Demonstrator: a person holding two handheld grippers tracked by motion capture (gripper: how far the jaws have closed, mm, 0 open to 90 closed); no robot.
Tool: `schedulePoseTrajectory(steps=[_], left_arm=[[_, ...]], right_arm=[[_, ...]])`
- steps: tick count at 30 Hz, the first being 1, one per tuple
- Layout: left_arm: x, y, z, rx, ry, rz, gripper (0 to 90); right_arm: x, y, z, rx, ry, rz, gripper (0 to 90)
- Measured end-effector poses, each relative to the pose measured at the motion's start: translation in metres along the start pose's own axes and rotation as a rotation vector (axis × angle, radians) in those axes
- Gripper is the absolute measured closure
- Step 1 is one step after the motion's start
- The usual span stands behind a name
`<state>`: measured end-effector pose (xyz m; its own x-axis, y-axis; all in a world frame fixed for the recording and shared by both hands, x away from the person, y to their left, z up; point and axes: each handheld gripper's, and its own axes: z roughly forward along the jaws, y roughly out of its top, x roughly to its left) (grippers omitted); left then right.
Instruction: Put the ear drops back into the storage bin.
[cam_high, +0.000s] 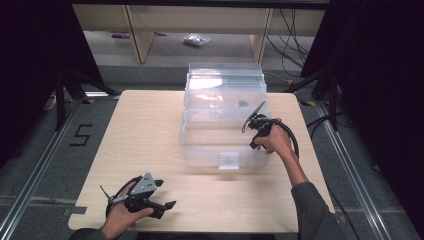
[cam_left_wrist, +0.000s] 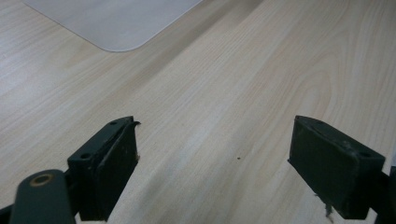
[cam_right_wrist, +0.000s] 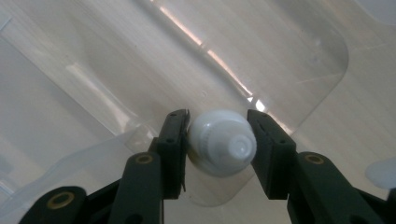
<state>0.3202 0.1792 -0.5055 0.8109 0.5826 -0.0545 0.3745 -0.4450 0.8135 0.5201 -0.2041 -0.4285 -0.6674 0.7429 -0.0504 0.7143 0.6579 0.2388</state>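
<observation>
A light wooden table (cam_high: 150, 130) with rounded corners stands on a grey floor (cam_high: 35, 145) marked with a black numeral 5 (cam_high: 80, 135) to the left. Toward the table's far middle sits a large clear plastic storage box (cam_high: 222, 117) with its lid tilted up at the back and a small white latch (cam_high: 229, 161) on the near wall. Beyond the table, a pale wooden shelf frame (cam_high: 145, 30) stands on the floor, with a small crumpled plastic bag (cam_high: 196, 40) lying under it.

At the near left corner, the person's left hand (cam_high: 120, 217) holds the left gripper (cam_high: 166, 195) low over the bare tabletop, well apart from the box. In the left gripper view its two black jaws stand wide apart with only wood grain between them, and a rounded corner of a translucent sheet (cam_left_wrist: 116, 21) lies farther off.

The right hand (cam_high: 275, 140) holds the right gripper (cam_high: 248, 125) over the box's right side, its cable looping behind the wrist. In the right gripper view the right gripper (cam_right_wrist: 218, 140) is clamped on a small white plastic tube with a round cap (cam_right_wrist: 222, 142), cap end toward the camera, held above the clear floor of the box.
</observation>
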Motion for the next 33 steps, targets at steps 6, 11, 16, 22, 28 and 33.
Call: schedulePoseTrajectory(steps=[6, 11, 16, 22, 28, 33], left_arm=[[0.0, 0.0, 0.0, 0.0, 0.0, 0.001, 14.8], [0.0, 0.0, 0.0, 0.001, 0.001, 0.001, 14.8], [0.0, 0.0, 0.0, 0.001, 0.001, 0.0, 14.8], [0.0, 0.0, 0.0, 0.002, 0.001, 0.001, 14.8], [0.0, 0.0, 0.0, 0.002, 0.002, 0.001, 14.8], [0.0, 0.0, 0.0, 0.001, 0.002, 0.001, 14.8]], right_arm=[[-0.001, -0.002, -0.002, -0.009, -0.004, -0.006, 59.9], [0.002, -0.002, -0.005, -0.018, -0.002, -0.005, 52.2], [0.003, -0.003, -0.011, -0.045, -0.016, 0.013, 38.4], [0.005, -0.006, -0.021, -0.08, -0.017, 0.027, 34.1], [0.008, -0.01, -0.03, -0.117, -0.015, 0.018, 31.8], [0.011, -0.014, -0.039, -0.137, -0.015, 0.026, 30.7]])
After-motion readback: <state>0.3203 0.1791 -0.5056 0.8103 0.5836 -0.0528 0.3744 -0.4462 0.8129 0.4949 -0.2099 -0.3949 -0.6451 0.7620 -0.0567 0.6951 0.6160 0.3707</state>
